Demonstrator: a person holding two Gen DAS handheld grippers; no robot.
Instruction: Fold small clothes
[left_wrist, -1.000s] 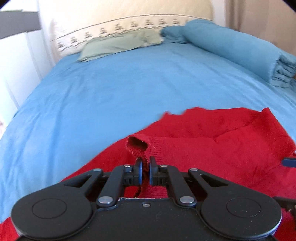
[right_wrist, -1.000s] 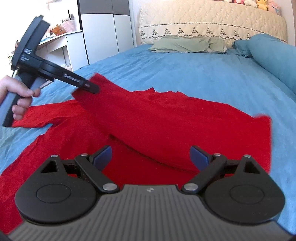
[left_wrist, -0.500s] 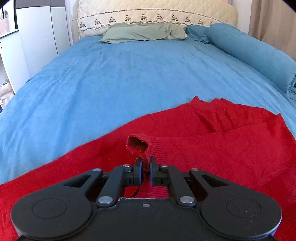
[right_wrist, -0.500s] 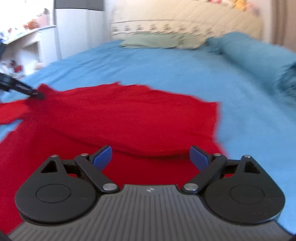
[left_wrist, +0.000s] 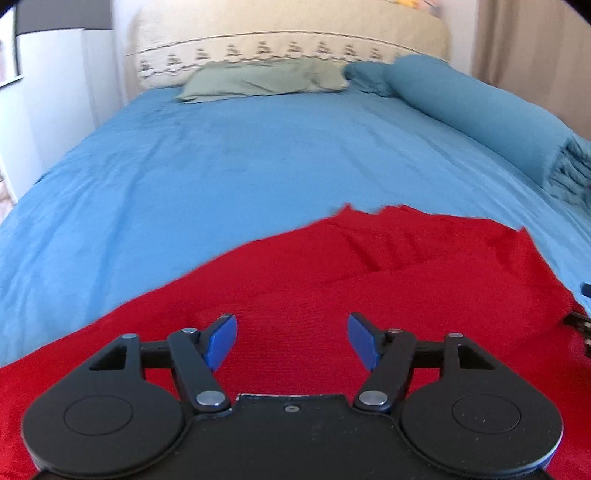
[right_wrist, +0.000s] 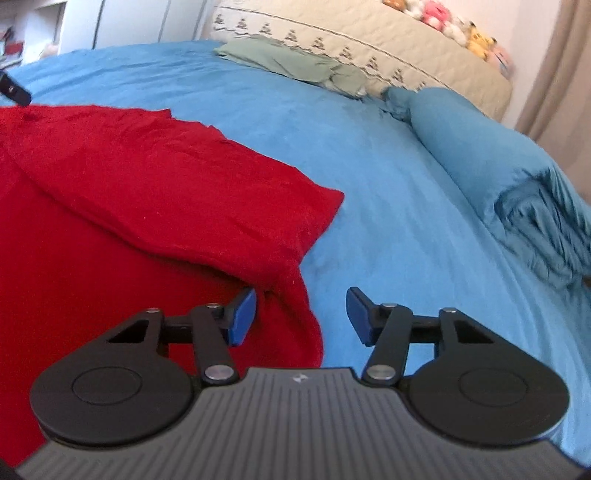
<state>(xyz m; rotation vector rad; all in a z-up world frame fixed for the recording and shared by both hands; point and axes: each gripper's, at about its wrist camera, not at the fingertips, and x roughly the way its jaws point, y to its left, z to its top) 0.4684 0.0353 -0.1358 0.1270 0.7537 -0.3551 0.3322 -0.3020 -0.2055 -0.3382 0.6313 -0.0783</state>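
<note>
The red sweater (left_wrist: 369, 280) lies spread across the near end of the bed (left_wrist: 221, 177), one part folded over the rest, its folded corner reaching toward the bed's right side where the rolled blue blanket (right_wrist: 498, 155) runs along the edge.

The risk now sits with the right claw (right_wrist: 301, 314). Its jaws have just been narrowing and stand half apart, the left pad just beside the sweater's side edge, the right pad over bare sheet. I'd judge that if it closes here it may pinch only the outer lip of the knit, or catch the sheet along with it, and a lift from so thin a bite would drag the fold askew or let the cloth slip out.

The left claw (left_wrist: 288, 341) has just been opening and now stands wide with nothing pressed between its pads, only flat knit beneath. The loose fold it hovers over could slump or wrinkle if brushed.

Both claws tilt downward toward the bed, the left squarely over the sweater, the right angled at the sweater's right edge, with a bit of the left tool (right_wrist: 14, 90) showing at the far left of its view
</note>
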